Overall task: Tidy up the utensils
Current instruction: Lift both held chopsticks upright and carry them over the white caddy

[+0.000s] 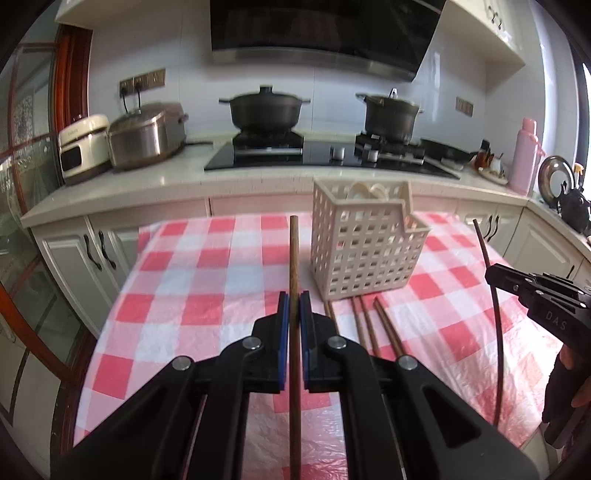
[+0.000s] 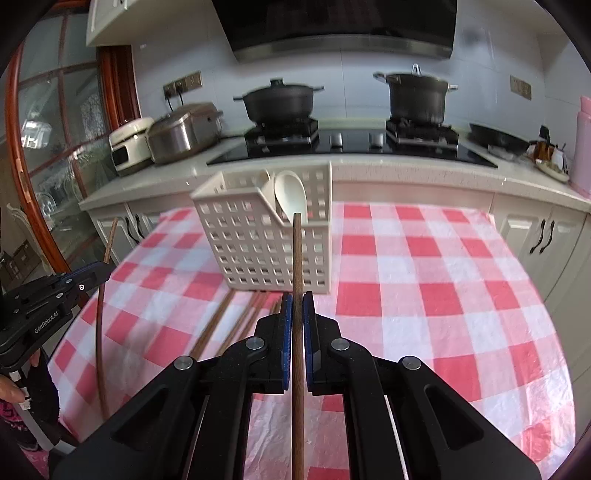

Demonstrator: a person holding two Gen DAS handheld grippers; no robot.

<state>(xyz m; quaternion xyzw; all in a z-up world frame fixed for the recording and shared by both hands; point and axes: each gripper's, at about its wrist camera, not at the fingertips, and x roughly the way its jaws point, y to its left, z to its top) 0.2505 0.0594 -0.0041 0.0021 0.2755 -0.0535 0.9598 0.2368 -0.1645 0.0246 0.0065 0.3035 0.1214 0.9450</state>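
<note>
Left gripper (image 1: 294, 301) pinching one chopstick (image 1: 294, 258), right gripper (image 2: 297, 301) pinching second chopstick (image 2: 296, 254), perforated basket (image 2: 258, 254) ahead of fingertips, loose chopsticks (image 1: 365, 325) on cloth below.

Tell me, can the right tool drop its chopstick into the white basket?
Probably yes. The right tool holds its chopstick pointed at the basket, whose top is open; only a white spoon stands inside, and nothing lies between.

Daylit kitchen: white-tiled wall (image 1: 332, 88), range hood (image 1: 325, 29), cream cabinets (image 1: 85, 254), red-framed glass door (image 2: 55, 140) at left
</note>
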